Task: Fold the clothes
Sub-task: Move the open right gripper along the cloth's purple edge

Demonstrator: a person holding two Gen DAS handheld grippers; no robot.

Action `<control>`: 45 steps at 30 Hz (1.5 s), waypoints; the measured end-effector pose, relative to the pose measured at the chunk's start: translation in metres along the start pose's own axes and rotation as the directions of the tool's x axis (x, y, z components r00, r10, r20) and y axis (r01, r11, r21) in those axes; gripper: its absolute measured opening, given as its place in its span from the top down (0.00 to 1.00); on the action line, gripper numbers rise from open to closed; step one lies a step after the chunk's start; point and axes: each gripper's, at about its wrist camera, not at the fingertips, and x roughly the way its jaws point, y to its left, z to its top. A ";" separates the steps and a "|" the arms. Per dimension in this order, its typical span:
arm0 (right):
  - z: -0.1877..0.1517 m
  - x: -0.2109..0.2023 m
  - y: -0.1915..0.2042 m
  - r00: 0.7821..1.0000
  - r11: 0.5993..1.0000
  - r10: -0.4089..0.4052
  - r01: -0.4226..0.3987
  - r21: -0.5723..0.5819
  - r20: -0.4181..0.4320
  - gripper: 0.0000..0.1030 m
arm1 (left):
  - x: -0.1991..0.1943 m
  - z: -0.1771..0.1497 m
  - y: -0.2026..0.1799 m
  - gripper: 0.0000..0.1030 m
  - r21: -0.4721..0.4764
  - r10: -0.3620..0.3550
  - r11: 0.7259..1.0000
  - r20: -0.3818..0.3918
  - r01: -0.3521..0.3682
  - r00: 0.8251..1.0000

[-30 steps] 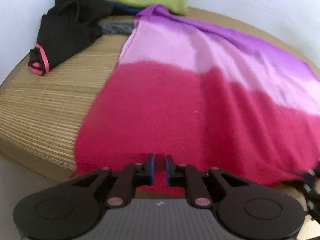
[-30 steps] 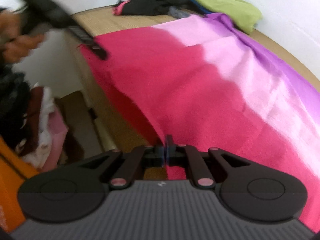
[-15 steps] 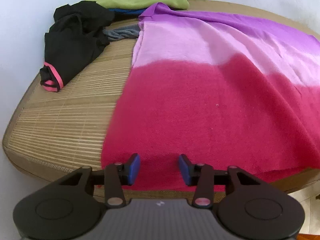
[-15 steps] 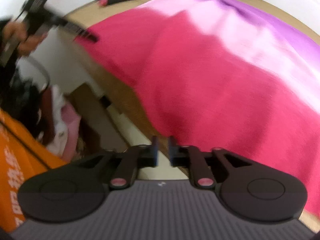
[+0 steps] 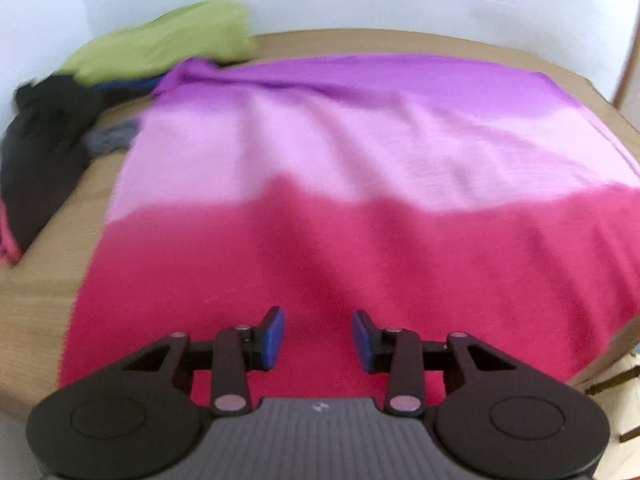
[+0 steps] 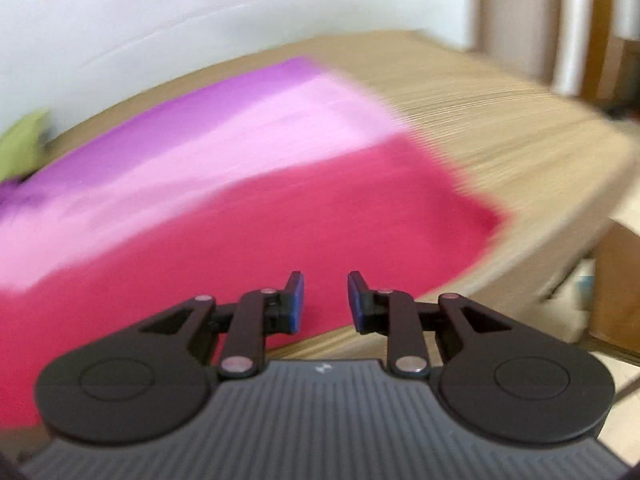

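Observation:
A large cloth [image 5: 340, 184] banded magenta, pale pink and purple lies spread flat on a bamboo-matted table [image 5: 36, 292]. My left gripper [image 5: 318, 336] hovers open over the cloth's near magenta edge, with nothing between its blue pads. In the right wrist view, which is blurred by motion, the same cloth [image 6: 240, 208] fills the left and middle. My right gripper [image 6: 325, 300] stands open above its near magenta hem, close to the table's front edge, and holds nothing.
A black garment with pink trim [image 5: 40, 160], a grey piece [image 5: 110, 140] and a green garment [image 5: 168, 44] lie piled at the table's back left. Bare mat [image 6: 500, 120] shows right of the cloth. A white wall runs behind.
Both grippers were shut on the magenta hem a second ago; both have opened and let it go. The cloth now lies flat. The right view has swung toward the table's right end.

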 end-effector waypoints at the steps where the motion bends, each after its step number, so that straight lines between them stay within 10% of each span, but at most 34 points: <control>1: 0.005 0.001 -0.022 1.000 0.999 -0.025 0.024 0.042 0.015 0.74 | 0.001 0.004 -0.013 0.61 0.006 -0.013 1.000 0.000 0.013 1.000; 10: 0.023 0.036 -0.131 0.987 0.957 0.160 -0.152 0.247 -0.011 0.72 | 0.005 0.033 -0.136 0.61 0.067 -0.099 0.993 -0.005 0.100 0.995; 21: 0.027 0.066 -0.139 0.940 0.911 0.339 -0.316 0.264 -0.045 0.74 | 0.007 0.050 -0.234 0.60 0.180 -0.144 0.972 -0.034 0.148 0.989; 23: 0.028 0.066 -0.134 0.941 0.914 0.335 -0.314 0.256 -0.045 0.95 | 0.009 0.055 -0.238 0.60 0.184 -0.147 0.971 -0.035 0.151 0.989; 33: 0.052 0.029 -0.187 0.963 0.762 0.196 -0.270 0.589 0.188 0.95 | 0.017 0.057 -0.229 0.60 0.152 -0.114 0.981 -0.050 0.120 0.992; 40: 0.046 0.048 -0.194 0.995 0.831 -0.013 -0.042 0.555 0.095 0.93 | 0.031 0.042 -0.197 0.60 0.072 -0.033 0.997 -0.100 0.040 0.994; 45: 0.064 0.042 -0.192 0.994 0.890 0.047 -0.088 0.447 0.103 0.86 | 0.032 0.039 -0.185 0.60 0.035 -0.021 0.999 -0.118 0.025 0.993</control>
